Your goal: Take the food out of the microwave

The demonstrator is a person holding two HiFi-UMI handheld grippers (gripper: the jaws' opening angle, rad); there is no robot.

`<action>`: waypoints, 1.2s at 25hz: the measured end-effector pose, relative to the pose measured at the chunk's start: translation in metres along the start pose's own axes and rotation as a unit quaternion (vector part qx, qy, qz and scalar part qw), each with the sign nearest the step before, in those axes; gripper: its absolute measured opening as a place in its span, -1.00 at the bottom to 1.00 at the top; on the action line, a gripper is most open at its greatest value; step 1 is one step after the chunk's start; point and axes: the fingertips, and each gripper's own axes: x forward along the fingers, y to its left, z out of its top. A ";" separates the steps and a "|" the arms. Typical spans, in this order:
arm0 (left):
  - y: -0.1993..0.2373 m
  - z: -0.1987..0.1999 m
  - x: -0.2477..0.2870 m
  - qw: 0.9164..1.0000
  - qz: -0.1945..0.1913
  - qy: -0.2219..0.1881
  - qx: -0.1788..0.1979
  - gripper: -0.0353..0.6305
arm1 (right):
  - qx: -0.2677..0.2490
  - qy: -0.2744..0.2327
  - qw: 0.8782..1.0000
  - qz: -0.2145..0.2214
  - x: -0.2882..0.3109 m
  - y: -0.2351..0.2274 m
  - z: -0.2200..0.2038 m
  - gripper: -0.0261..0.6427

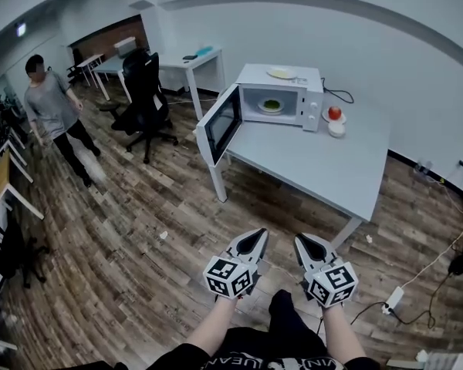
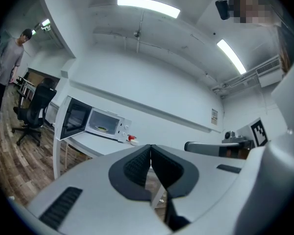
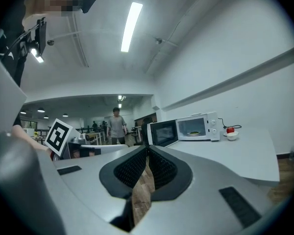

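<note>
Two grippers: left gripper (image 1: 254, 236) and right gripper (image 1: 304, 242) are held side by side over the brown wood-plank floor (image 1: 139, 214), both pointed toward the table
Left jaws: pressed together at the tips, nothing clamped between them
Right jaws: likewise closed tip to tip, nothing gripped
Microwave: white microwave oven (image 1: 287, 91) is set at the far end of the light grey rectangular table (image 1: 324, 168), with its dark-windowed door (image 1: 221, 126) swung wide open to the left
Food: green food on a white plate (image 1: 272, 105) is seen inside the oven cavity, well apart from both grippers
On top: pale flat plate (image 1: 282, 73) is laid on the oven's roof
Beside: small red round item (image 1: 335, 113) is seated in a white bowl (image 1: 337, 128) on the table, just right of the oven
Background: person in a grey shirt (image 1: 54, 106) is seen at the left, near a black office chair (image 1: 145, 91)
</note>
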 end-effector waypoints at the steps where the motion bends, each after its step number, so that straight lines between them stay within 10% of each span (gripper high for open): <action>1: 0.005 0.001 0.007 1.000 0.002 0.001 0.000 -0.87 | 0.003 -0.001 1.000 -0.001 0.006 -0.008 0.000 -0.81; 30: 0.135 0.038 0.213 0.999 0.047 -0.004 -0.010 -0.87 | 0.005 0.019 0.998 0.054 0.184 -0.183 0.033 -0.81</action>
